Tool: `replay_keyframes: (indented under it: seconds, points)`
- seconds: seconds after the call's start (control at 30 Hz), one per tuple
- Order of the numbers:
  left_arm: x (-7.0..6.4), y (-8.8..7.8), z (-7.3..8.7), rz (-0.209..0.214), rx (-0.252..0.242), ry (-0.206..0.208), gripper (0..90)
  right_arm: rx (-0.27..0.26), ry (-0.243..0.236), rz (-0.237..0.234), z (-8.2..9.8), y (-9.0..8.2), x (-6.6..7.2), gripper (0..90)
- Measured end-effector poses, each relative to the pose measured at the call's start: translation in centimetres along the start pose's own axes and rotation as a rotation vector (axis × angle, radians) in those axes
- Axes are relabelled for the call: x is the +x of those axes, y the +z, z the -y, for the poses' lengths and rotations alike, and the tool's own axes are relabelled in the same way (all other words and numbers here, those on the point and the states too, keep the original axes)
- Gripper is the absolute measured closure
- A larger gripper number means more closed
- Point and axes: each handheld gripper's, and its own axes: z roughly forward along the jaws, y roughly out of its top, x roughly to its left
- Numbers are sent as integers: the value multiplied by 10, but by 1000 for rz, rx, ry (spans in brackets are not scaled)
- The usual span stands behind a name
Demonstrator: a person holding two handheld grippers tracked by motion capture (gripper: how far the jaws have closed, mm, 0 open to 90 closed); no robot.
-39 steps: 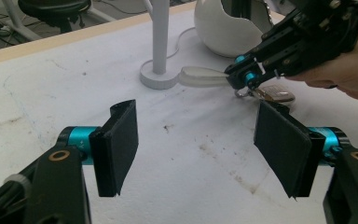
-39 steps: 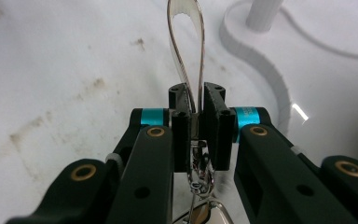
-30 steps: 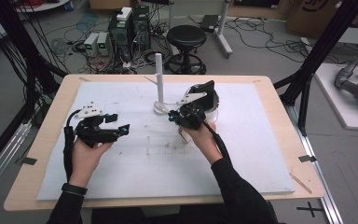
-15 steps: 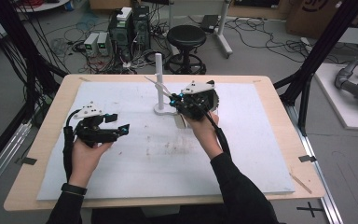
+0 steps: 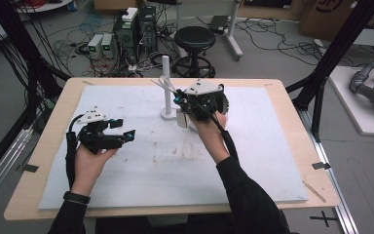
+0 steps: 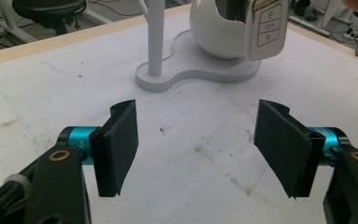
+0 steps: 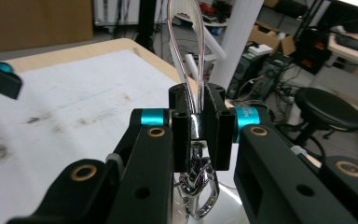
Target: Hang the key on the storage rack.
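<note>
Keyring loop [image 7: 185, 51] pinched in right gripper [image 7: 196, 122], standing straight up from clenched jaws, car key fob [image 6: 265, 28] dangling below. White stand post [image 7: 235, 44] just beyond, right of loop. Left gripper [image 6: 198, 151] spread wide, empty, farther off.

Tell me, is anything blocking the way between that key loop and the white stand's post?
Nothing visible. The right gripper holds the clear loop shut in its jaws, with the key fob hanging below, right beside the white post. The left gripper waits open, well off to the side.
</note>
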Motion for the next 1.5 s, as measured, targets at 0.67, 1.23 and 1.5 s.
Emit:
replay_keyframes:
  seconds: [0.67,1.23,1.5]
  points:
    - [2,-4,2,3,0,0,306,49,-48,94,-6,25,2,829]
    - [3,-6,2,3,-3,1,306,63,7,80,-2,16,-9,629]
    - [5,2,-8,24,-5,-1,306,85,42,34,17,-23,-31,484]
